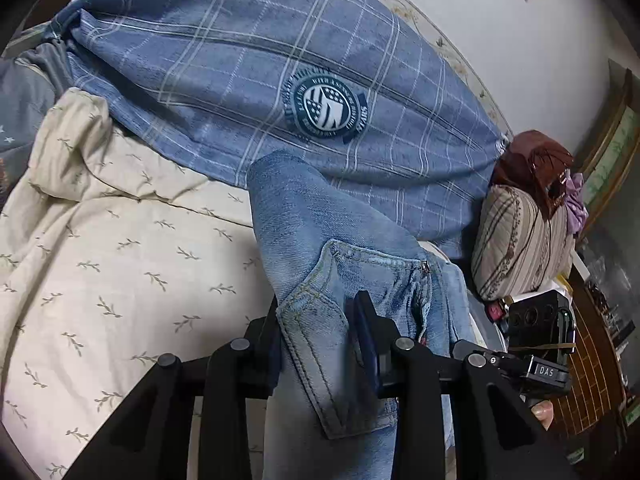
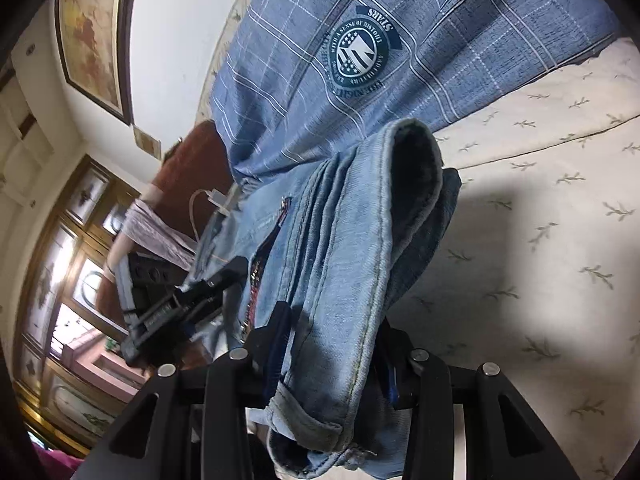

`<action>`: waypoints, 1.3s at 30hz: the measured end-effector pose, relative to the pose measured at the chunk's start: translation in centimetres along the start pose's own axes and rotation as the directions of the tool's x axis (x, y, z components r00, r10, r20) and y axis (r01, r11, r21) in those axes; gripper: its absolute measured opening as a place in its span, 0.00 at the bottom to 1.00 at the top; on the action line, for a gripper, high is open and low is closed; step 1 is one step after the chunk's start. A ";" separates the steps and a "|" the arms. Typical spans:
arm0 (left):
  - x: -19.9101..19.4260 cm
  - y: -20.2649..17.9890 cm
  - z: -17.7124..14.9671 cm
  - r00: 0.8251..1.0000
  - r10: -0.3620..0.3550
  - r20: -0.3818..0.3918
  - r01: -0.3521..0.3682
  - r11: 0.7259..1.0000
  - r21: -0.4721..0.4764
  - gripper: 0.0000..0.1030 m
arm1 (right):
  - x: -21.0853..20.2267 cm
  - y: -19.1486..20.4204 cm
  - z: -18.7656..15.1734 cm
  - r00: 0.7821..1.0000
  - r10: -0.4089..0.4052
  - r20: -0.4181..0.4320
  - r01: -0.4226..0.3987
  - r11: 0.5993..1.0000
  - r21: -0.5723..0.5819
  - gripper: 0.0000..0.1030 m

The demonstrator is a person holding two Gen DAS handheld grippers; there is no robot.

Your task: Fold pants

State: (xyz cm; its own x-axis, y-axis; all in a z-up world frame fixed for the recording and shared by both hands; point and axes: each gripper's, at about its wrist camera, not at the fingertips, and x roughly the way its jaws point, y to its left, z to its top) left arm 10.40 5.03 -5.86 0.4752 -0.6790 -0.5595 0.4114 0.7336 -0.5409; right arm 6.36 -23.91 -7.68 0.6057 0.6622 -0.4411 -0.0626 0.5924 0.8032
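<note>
A pair of light blue jeans point(image 1: 320, 232) hangs bunched and folded over itself above the bed, with a back pocket point(image 1: 320, 344) facing the left wrist camera. My left gripper point(image 1: 320, 330) is shut on the denim at that pocket, its pads pressing from both sides. In the right wrist view the jeans point(image 2: 360, 208) form a thick folded bundle with a hem edge on top. My right gripper point(image 2: 334, 350) is shut on this bundle. The right gripper's black body point(image 1: 536, 336) shows at the jeans' right side, and the left gripper's body point(image 2: 172, 312) shows in the right wrist view.
Below lies a cream bedsheet point(image 1: 120, 260) with a leaf print. A blue plaid quilt point(image 1: 224, 60) with a round emblem lies behind the jeans. A striped pillow point(image 1: 516, 240) with brown and purple cloth on it sits at the right. A wooden cabinet point(image 2: 68, 240) stands beyond the bed.
</note>
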 end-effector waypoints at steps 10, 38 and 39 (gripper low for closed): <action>1.0 1.9 0.1 0.997 0.074 -0.028 -0.075 0.997 -0.021 0.33 | 2.8 0.0 0.0 0.998 -0.035 -0.045 0.035 0.999 0.013 0.41; 4.6 3.0 -0.6 0.945 0.315 -0.089 -0.308 0.948 0.085 0.46 | 5.1 -2.0 0.0 0.982 -0.169 -0.086 0.171 0.985 0.016 0.41; 4.7 3.0 -0.7 0.944 0.319 -0.088 -0.312 0.946 0.089 0.46 | 5.0 -1.9 -0.1 0.982 -0.170 -0.086 0.172 0.985 0.015 0.41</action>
State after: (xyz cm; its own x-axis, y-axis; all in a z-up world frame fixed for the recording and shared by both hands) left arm 13.31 4.02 -10.48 0.5116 -0.4087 -0.7558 0.3104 0.9081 -0.2810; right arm 9.46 -21.70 -11.49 0.5372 0.5887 -0.6041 0.0547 0.6903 0.7214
